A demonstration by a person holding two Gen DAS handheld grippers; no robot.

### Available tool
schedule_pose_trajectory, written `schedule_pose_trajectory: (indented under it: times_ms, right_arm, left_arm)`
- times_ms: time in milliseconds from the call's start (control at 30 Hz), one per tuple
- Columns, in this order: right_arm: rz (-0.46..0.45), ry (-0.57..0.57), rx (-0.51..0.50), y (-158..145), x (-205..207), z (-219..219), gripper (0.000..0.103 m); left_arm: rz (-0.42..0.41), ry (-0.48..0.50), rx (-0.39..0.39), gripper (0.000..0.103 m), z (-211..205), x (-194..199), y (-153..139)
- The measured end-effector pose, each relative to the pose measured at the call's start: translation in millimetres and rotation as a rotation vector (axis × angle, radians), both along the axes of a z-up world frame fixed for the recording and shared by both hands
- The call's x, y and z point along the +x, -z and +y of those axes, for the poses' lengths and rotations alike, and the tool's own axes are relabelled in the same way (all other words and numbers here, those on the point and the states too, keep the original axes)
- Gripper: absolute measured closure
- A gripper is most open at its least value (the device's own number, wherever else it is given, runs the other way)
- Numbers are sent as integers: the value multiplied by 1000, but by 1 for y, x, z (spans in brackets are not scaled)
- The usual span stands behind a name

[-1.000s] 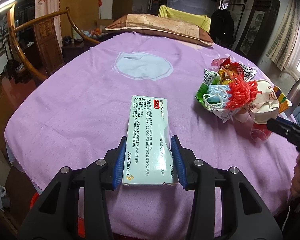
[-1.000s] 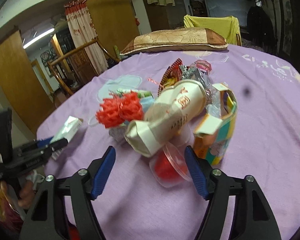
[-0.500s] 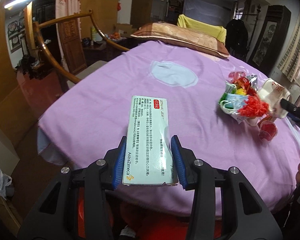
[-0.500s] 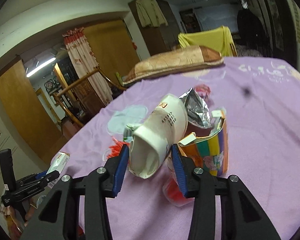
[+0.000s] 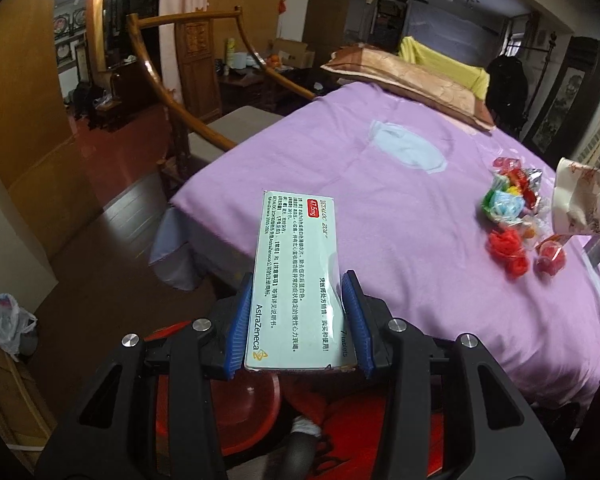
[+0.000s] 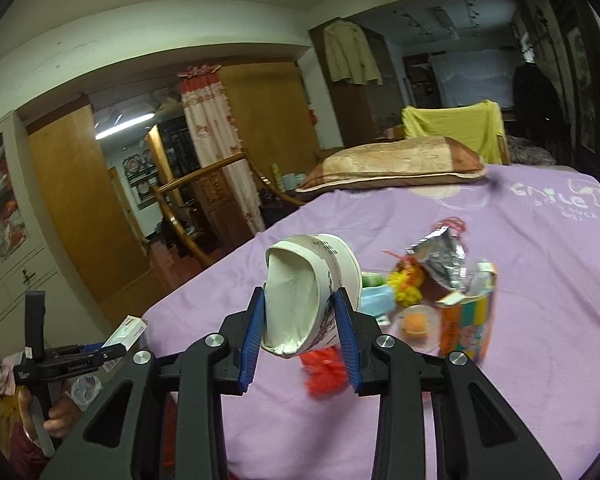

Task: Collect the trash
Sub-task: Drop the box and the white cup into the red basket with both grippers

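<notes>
though dim, purple-covered table, wooden chair

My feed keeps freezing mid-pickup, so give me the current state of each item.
Medicine box: clamped in left hand-held gripper, off the table.
Paper cup: squashed, right hand-held gripper closing on it.
Snack wrapper: torn open, lying on tablecloth.

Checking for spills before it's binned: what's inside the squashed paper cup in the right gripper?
The paper cup, squeezed between the closing right gripper, shows only a bare white inner wall through its flattened mouth. No liquid or scraps visible; its bottom is hidden by the crushed fold.
</notes>
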State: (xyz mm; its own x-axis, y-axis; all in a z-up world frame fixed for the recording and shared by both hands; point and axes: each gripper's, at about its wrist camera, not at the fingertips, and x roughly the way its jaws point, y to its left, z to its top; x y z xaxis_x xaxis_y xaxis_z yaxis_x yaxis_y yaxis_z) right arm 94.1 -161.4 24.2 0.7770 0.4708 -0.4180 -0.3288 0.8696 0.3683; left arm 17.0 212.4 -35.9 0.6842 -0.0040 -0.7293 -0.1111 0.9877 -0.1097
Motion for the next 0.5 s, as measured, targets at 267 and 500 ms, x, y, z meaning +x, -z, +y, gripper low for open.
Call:
schedule_pose_trajectory:
  times_ms: [267, 500]
  right_arm:
    - [42, -198, -33, -1, -5, 79, 68]
    - [119, -443, -73, 7, -16, 177, 68]
  left_arm:
    - [151, -83, 78, 45, 51, -21, 30]
    - [32, -215, 181, 7, 78, -42, 13]
